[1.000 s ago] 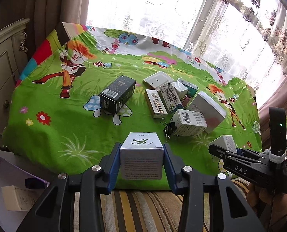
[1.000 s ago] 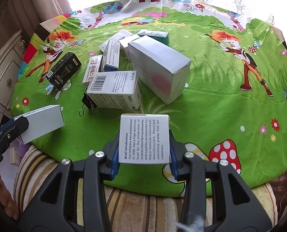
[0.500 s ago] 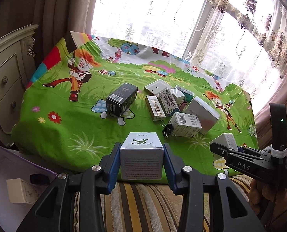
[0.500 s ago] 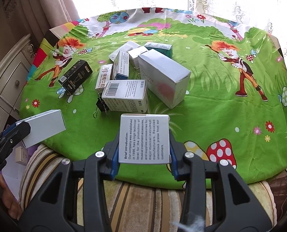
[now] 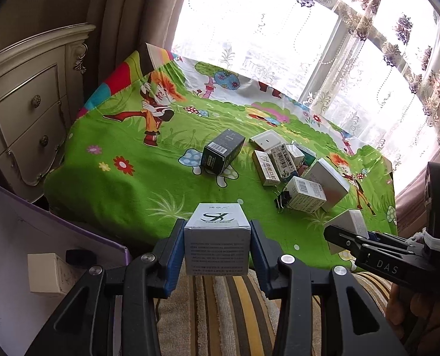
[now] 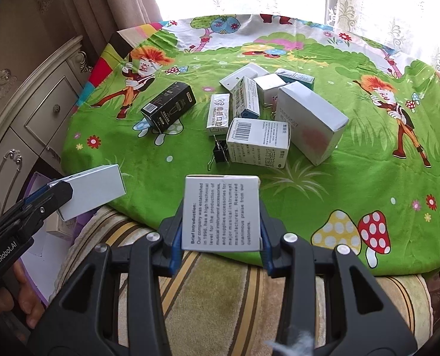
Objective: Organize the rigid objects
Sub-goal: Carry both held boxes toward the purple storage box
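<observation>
Left wrist view: left tongs point(image 5: 217, 247) clamp a white box point(image 5: 217, 237), right tongs point(image 6: 221, 216) clamp a text-printed box point(image 6: 221, 213). Purple bin point(image 5: 50, 231) sits at 8 o'clock, so a hasty swing could clip its rim and twist the carton loose.

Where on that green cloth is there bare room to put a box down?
Bare cloth runs right of the big white box, out to the mushroom print. Another free patch lies left of the black box, toward the dresser. Between those two boxes small cartons and a binder clip crowd together.
</observation>
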